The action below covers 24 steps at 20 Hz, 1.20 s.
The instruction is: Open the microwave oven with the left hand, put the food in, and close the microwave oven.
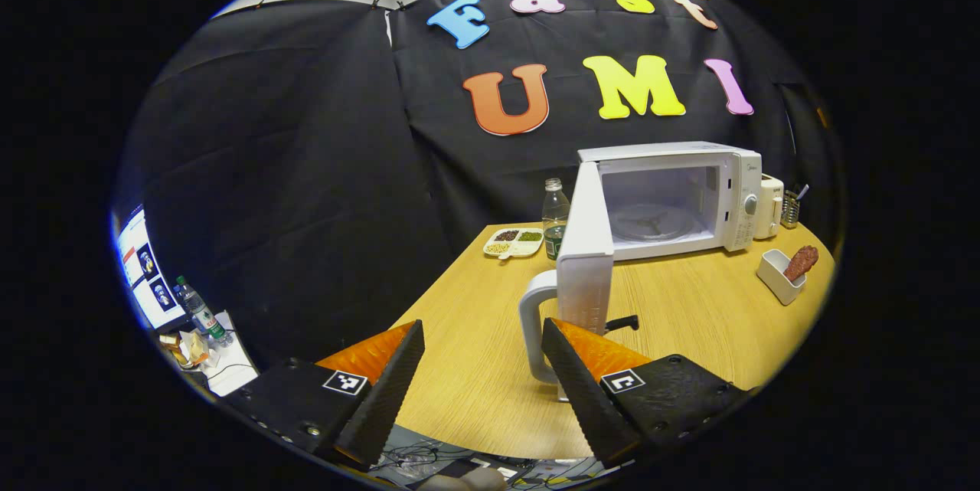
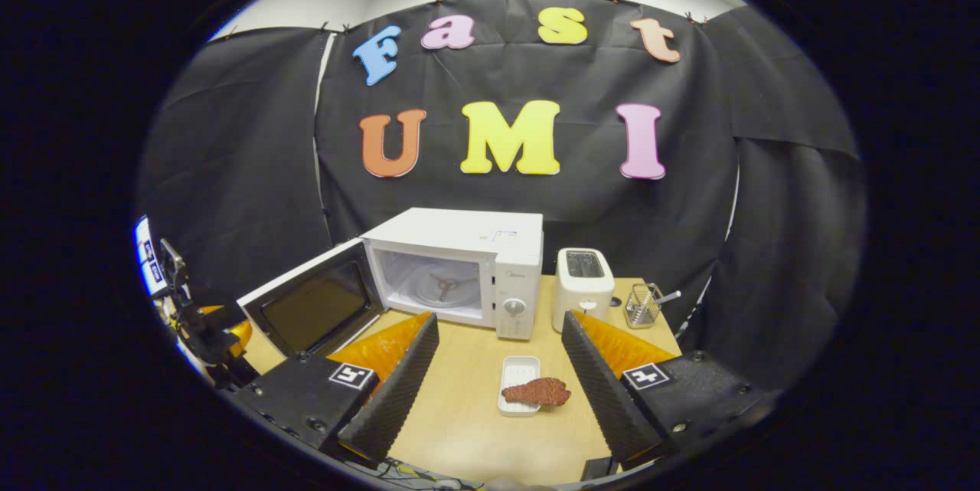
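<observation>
A light wooden table carried everything. At its back stood a white microwave oven with its door swung wide open. Just beside it stood a white toaster, then a wire mesh holder. Nearer the front lay a small white tray holding a reddish-brown piece of food. A divided snack plate and a clear bottle stood left of the microwave.
</observation>
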{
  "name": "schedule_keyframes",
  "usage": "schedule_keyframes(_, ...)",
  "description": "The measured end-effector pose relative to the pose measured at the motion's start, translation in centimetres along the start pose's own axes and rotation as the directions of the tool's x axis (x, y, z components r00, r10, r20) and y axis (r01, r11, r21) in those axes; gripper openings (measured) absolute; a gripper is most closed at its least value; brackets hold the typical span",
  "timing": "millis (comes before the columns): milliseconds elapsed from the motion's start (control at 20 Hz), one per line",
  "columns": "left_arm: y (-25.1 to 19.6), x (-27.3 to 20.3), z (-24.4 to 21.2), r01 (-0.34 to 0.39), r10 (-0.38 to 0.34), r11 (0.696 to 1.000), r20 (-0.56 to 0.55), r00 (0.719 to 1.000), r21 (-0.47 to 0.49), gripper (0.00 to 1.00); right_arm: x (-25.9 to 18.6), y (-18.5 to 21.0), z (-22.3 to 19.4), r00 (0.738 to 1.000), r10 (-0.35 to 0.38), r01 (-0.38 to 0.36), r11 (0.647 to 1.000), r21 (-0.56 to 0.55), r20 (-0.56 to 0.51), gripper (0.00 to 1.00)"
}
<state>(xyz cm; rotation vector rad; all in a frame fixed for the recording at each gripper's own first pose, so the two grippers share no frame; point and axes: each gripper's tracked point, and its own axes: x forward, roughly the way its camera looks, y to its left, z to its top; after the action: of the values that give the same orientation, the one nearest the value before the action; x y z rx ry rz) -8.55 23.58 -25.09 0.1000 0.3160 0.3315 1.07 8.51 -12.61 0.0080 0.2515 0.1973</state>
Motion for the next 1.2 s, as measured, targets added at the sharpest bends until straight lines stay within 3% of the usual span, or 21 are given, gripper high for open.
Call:
schedule_keyframes(350, -4.3, -5.0, 5.5, 0.062, -0.060, 0.996, 0.044, 0.997, -0.062, 0.95, 4.2, -6.5, -11.0, 0.984, 0.013, 0.017, 0.985, 0.169, -0.176, 1.00)
schedule_keyframes(400, -5.6, -5.6, 6.9, 0.080, -0.076, 0.995, 0.059, 0.995, -0.067, 0.95, 5.1, -7.0, -12.6, 0.978, 0.027, 0.013, 0.981, 0.192, -0.205, 0.90)
schedule_keyframes(450, -7.0, -6.0, 8.3, 0.099, -0.094, 0.993, 0.075, 0.993, -0.070, 0.95, 6.1, -7.5, -13.9, 0.973, 0.046, 0.003, 0.977, 0.211, -0.226, 1.00)
schedule_keyframes(550, -9.4, -6.8, 11.1, 0.130, -0.121, 0.988, 0.103, 0.987, -0.079, 0.95, 8.2, -8.5, -16.5, 0.958, 0.090, -0.023, 0.971, 0.238, -0.272, 1.00)
schedule_keyframes(600, -10.9, -7.0, 12.5, 0.148, -0.138, 0.985, 0.114, 0.984, -0.084, 0.95, 9.0, -8.7, -17.7, 0.949, 0.117, -0.043, 0.968, 0.246, -0.294, 0.88)
schedule_keyframes(700, -13.4, -7.3, 14.9, 0.160, -0.149, 0.984, 0.135, 0.980, -0.075, 0.95, 11.0, -9.1, -18.8, 0.938, 0.164, -0.079, 0.959, 0.271, -0.305, 0.87)
schedule_keyframes(750, -14.6, -7.3, 16.1, 0.167, -0.155, 0.983, 0.148, 0.977, -0.074, 0.95, 12.0, -9.0, -19.4, 0.928, 0.194, -0.102, 0.953, 0.285, -0.318, 0.99)
schedule_keyframes(900, -17.7, -7.2, 18.6, 0.162, -0.148, 0.984, 0.160, 0.976, -0.075, 0.95, 14.4, -8.0, -21.2, 0.882, 0.315, -0.174, 0.909, 0.378, -0.350, 0.95)
schedule_keyframes(950, -18.6, -7.3, 19.1, 0.154, -0.141, 0.985, 0.158, 0.977, -0.076, 0.95, 15.0, -7.8, -21.7, 0.862, 0.352, -0.185, 0.889, 0.419, -0.365, 0.79)
schedule_keyframes(1000, -19.3, -7.3, 19.3, 0.144, -0.132, 0.987, 0.151, 0.980, -0.075, 0.95, 15.4, -7.3, -21.9, 0.842, 0.394, -0.202, 0.864, 0.462, -0.369, 0.81)
schedule_keyframes(1050, -20.0, -7.4, 19.6, 0.133, -0.121, 0.988, 0.146, 0.982, -0.073, 0.95, 15.7, -7.2, -22.3, 0.826, 0.415, -0.201, 0.849, 0.489, -0.381, 0.77)
schedule_keyframes(1100, -20.6, -7.5, 19.6, 0.123, -0.113, 0.990, 0.137, 0.984, -0.072, 0.95, 16.1, -7.3, -22.6, 0.817, 0.426, -0.200, 0.841, 0.503, -0.388, 0.49)
schedule_keyframes(1150, -21.1, -7.6, 19.8, 0.116, -0.107, 0.991, 0.129, 0.986, -0.070, 0.95, 16.2, -7.1, -22.3, 0.808, 0.452, -0.218, 0.825, 0.521, -0.378, 0.41)
schedule_keyframes(1200, -21.6, -8.0, 20.1, 0.109, -0.100, 0.992, 0.130, 0.987, -0.065, 0.95, 16.0, -7.0, -22.0, 0.800, 0.468, -0.229, 0.816, 0.531, -0.376, 0.24)
